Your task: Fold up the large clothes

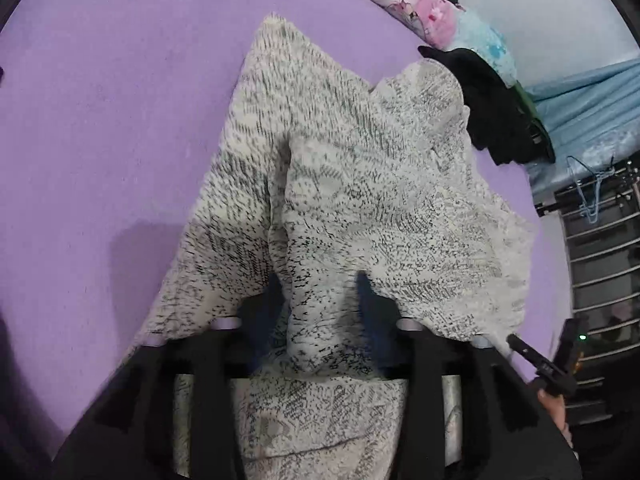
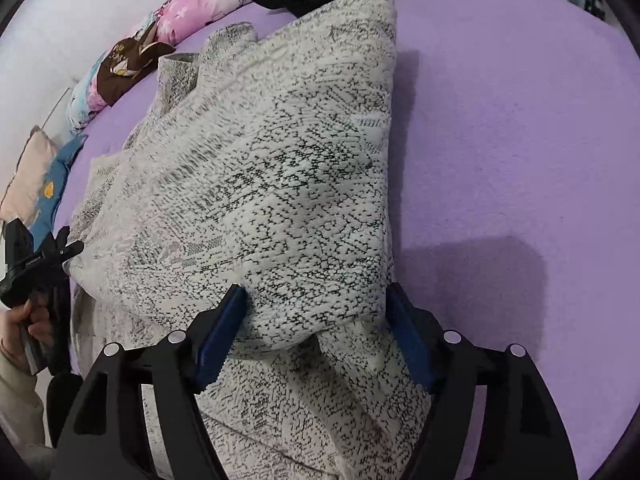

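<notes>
My left gripper [image 1: 320, 308] points down at the sweater [image 1: 340, 168], a white knit flecked with black that lies bunched on the purple sheet [image 1: 100, 120]. Its jaws stand partly apart with a thick fold of the knit rising between them; the fold fills most of the gap, but the picture is blurred there and I cannot tell whether the blue pads press on it. My right gripper [image 2: 316, 332] also points down, at the other side of the sweater [image 2: 260, 168], with its jaws fairly wide. A bulky fold sits between them: the left pad [image 2: 224, 332] touches the cloth and the right pad lies against its edge, yet I cannot tell if the fold is truly pinched or only lies loose in the gap. In the right view the other gripper [image 2: 36, 264] shows at the left edge, held in a hand [image 2: 28, 320] beside the sweater's far side. In the left view the right gripper [image 1: 556, 360] shows at the lower right edge. A black garment [image 1: 492, 108] lies just beyond the sweater, near a pink floral pillow [image 1: 400, 4] at the sheet's border.
</notes>
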Action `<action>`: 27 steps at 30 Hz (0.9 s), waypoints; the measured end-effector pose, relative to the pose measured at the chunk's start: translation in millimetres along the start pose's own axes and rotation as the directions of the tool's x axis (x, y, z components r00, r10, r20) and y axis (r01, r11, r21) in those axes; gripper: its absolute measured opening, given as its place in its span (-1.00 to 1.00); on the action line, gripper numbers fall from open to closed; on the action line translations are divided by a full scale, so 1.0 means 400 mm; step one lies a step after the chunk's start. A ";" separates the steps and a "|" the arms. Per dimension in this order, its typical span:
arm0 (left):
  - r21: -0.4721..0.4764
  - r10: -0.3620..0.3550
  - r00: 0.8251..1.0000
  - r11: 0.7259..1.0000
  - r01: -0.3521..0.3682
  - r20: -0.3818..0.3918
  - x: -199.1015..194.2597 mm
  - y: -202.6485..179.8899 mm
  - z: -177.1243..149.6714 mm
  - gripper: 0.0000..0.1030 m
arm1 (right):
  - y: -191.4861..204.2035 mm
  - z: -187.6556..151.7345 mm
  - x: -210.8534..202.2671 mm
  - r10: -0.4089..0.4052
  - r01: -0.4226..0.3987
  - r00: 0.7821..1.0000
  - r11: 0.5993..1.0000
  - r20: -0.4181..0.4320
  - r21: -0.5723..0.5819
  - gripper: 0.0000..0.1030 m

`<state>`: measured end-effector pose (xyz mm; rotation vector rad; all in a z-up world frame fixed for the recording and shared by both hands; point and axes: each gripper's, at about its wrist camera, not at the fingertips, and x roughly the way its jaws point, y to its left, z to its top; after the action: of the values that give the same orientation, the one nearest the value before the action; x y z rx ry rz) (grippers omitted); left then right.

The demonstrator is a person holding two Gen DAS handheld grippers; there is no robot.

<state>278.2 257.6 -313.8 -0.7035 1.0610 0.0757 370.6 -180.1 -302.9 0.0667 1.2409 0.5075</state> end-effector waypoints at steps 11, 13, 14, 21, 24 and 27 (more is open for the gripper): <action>0.074 0.116 0.992 0.990 -0.119 0.055 -0.124 0.026 -0.065 0.79 | 0.012 -0.063 -0.103 -0.004 0.005 0.999 1.000 0.042 -0.014 0.46; 0.065 0.125 0.991 0.990 -0.127 0.039 -0.135 0.055 -0.103 0.79 | 0.006 -0.086 -0.119 -0.001 0.001 0.999 1.000 0.046 -0.011 0.48; 0.059 0.131 0.991 0.989 -0.133 0.033 -0.139 0.065 -0.119 0.79 | 0.003 -0.094 -0.125 0.004 -0.003 0.999 1.000 0.047 -0.010 0.48; 0.024 0.142 0.990 0.990 -0.142 0.018 -0.176 0.137 -0.251 0.79 | -0.019 -0.176 -0.171 -0.005 0.006 0.999 1.000 0.051 -0.011 0.49; 0.022 0.134 0.990 0.991 -0.135 0.035 -0.202 0.139 -0.284 0.79 | -0.026 -0.208 -0.184 -0.002 0.002 0.998 1.000 0.057 -0.004 0.49; 0.028 0.154 0.987 0.987 -0.156 0.050 -0.227 0.143 -0.307 0.79 | -0.027 -0.238 -0.193 0.003 -0.003 0.998 1.000 0.056 -0.003 0.49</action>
<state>115.4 257.8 -303.7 -0.5871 1.0676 0.2085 269.3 -242.1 -270.1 0.0799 1.1858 0.5067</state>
